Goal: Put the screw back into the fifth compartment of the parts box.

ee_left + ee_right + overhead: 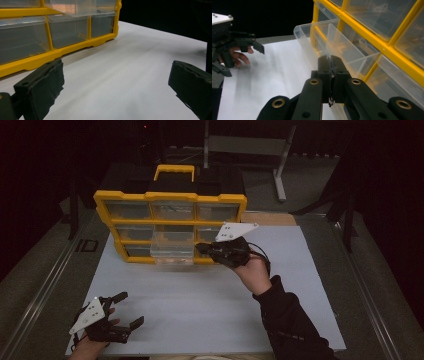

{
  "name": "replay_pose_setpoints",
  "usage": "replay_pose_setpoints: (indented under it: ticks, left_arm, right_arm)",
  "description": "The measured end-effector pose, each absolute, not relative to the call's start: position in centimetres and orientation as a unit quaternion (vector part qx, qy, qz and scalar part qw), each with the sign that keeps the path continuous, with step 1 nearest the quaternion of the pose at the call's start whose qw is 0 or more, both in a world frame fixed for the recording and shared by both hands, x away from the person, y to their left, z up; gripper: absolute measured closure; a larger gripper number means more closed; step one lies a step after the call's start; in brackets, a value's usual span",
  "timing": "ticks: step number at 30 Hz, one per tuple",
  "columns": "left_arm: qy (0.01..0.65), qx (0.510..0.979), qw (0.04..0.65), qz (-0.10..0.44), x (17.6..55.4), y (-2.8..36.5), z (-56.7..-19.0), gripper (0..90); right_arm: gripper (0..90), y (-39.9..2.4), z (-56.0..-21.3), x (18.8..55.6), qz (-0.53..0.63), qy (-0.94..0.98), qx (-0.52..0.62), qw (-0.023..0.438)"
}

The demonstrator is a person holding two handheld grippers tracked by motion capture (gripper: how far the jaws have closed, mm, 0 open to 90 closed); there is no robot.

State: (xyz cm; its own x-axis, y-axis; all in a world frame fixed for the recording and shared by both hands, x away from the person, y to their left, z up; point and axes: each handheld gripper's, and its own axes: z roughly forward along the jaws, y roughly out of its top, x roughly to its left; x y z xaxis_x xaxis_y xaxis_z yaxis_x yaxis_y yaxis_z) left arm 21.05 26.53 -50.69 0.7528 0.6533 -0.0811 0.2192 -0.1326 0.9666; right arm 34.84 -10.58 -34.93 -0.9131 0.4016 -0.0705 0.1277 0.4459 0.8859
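Already the work looks partly done. On the white table (210, 310) stands the yellow organizer (170, 227), propped upright with its rows of clear drawers facing the person, and it serves as the landmark. Its middle drawer (171, 247) in the centre column is slid well out of the frame toward the person, standing proud of the drawers beside it; the right gripper view shows it to be open-topped with a clear divider, and I cannot tell whether anything lies in it. The right gripper (201, 248) sits at the organizer's lower right, just beside that drawer, its jaws pressed together on nothing. The left gripper (131, 310) rests well apart from the organizer at the table's near edge, jaws spread wide and empty. Judging from this, the drawer is open; filling, emptying or closing it remains.
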Motion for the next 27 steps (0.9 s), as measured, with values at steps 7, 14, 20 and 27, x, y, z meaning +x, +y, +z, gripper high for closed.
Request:
replay_pose_setpoints:
  ticks: [7, 14, 20, 27]
  left_arm:
    - [0.299, 0.730, 0.587, 0.185, 21.0, 26.5, -50.7, 1.1]
    - [0.299, 0.729, 0.587, 0.185, 21.0, 26.5, -50.7, 1.2]
    - [0.299, 0.729, 0.587, 0.185, 21.0, 26.5, -50.7, 1.1]
    - [0.299, 0.729, 0.588, 0.185, 21.0, 26.6, -50.7, 1.1]
  right_arm:
    - [87.9, -9.7, -34.6, 35.7, 0.501, 0.840, 0.159, 0.135]
    - [87.8, -8.6, -34.6, 36.7, 0.500, 0.841, 0.158, 0.133]
    - [87.8, -7.8, -34.6, 37.4, 0.502, 0.840, 0.161, 0.128]
    - [87.8, -6.7, -34.7, 38.0, 0.497, 0.843, 0.163, 0.124]
